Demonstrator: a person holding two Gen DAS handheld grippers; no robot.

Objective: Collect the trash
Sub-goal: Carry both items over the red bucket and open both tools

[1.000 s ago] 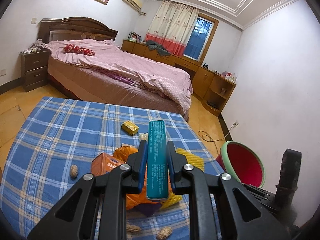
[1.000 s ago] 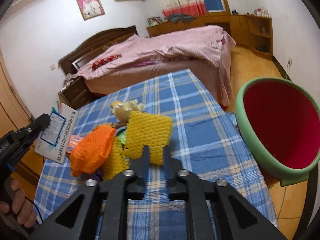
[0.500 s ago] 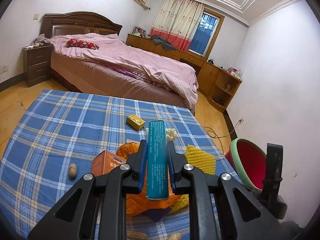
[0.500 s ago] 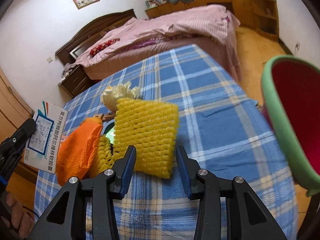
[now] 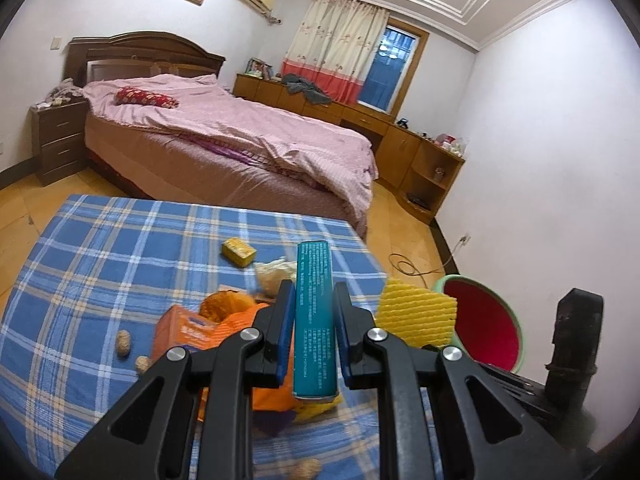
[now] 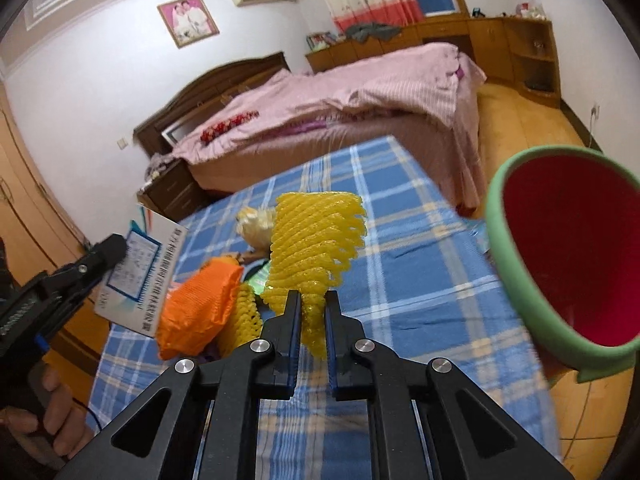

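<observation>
My left gripper (image 5: 313, 294) is shut on a teal carton (image 5: 314, 312), held upright above the trash pile; the carton's white face also shows in the right wrist view (image 6: 138, 276). My right gripper (image 6: 310, 300) is shut on a yellow foam net (image 6: 316, 240), lifted off the blue plaid table (image 6: 420, 280); the net also shows in the left wrist view (image 5: 416, 316). The green bin with a red inside (image 6: 568, 256) stands off the table's right edge, also in the left wrist view (image 5: 486, 326). An orange foam net (image 6: 200, 304) lies below.
On the table lie an orange box (image 5: 184, 326), a small yellow box (image 5: 239, 252), a crumpled pale wrapper (image 5: 274, 274), another yellow net (image 6: 240, 316) and several peanuts (image 5: 124, 342). A bed (image 5: 224, 152) stands beyond the table.
My right gripper opened, then closed on the yellow foam net and lifted it off the table. My left gripper kept hold of the teal carton and shifted slightly.
</observation>
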